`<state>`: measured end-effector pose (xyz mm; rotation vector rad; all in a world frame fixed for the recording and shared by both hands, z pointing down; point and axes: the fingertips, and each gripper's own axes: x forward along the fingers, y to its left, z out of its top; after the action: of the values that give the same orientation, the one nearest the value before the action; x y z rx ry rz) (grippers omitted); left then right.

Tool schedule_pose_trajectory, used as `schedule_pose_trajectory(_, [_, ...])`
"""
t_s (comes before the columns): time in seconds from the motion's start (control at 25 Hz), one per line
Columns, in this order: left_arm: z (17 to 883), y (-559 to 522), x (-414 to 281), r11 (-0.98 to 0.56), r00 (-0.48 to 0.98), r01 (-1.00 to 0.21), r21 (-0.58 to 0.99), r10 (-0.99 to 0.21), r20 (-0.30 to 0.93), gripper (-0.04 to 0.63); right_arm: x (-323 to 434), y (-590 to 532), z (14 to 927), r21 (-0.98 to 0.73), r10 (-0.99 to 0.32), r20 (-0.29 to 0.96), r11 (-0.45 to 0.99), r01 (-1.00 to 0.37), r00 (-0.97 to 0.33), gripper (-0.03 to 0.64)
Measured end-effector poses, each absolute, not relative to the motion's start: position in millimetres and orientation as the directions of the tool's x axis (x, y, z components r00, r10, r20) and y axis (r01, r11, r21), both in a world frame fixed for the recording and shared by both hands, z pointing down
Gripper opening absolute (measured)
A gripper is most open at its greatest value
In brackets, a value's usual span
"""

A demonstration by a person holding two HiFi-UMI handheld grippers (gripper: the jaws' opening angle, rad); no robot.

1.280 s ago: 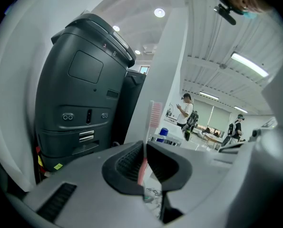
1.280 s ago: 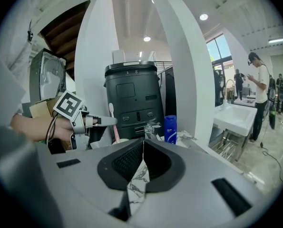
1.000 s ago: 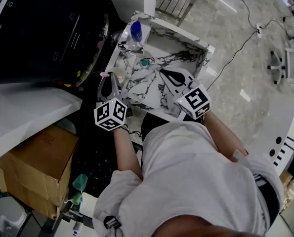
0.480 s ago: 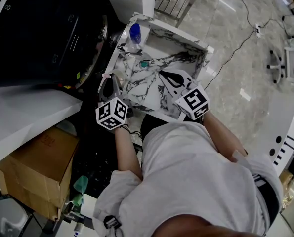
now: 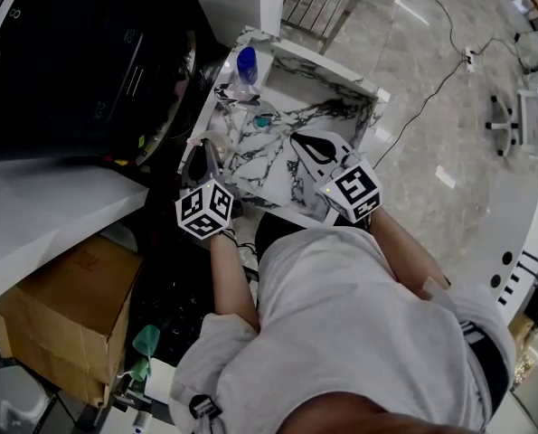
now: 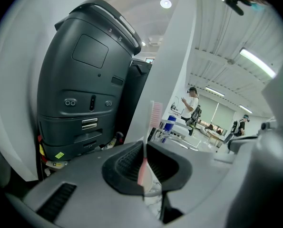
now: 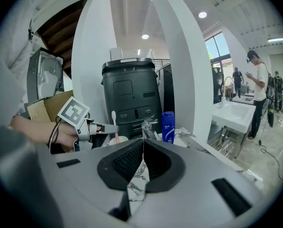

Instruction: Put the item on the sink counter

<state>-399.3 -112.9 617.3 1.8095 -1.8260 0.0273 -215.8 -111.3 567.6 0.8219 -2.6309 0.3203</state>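
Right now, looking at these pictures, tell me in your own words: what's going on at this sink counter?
A person stands at a marble sink counter with a gripper in each hand. The left gripper is closed on a pink toothbrush, held upright with bristles at the top, near the counter's left edge and not yet set down. The right gripper hangs over the counter with its jaws together and nothing in them. A blue bottle stands at the back.

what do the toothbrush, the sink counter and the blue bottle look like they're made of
Toothbrush: probably plastic, with a smooth, slim pink and white handle and a pale pink bristle head.
Sink counter: marble or a marble-look slab, white with dark veins and a smooth face. The pictures don't show which.
Blue bottle: likely plastic, opaque solid blue with a printed label.
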Motion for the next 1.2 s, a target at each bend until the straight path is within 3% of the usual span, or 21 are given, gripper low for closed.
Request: schedule_pose_trajectory(1.2, [636.4, -106.6, -399.5, 0.120, 0.049, -0.941, 0.317, -0.878, 0.476, 0.032, -208.3, -107.6, 568.6, -0.102, -0.514, 0.407, 0.795, -0.597, -0.755, 0.006])
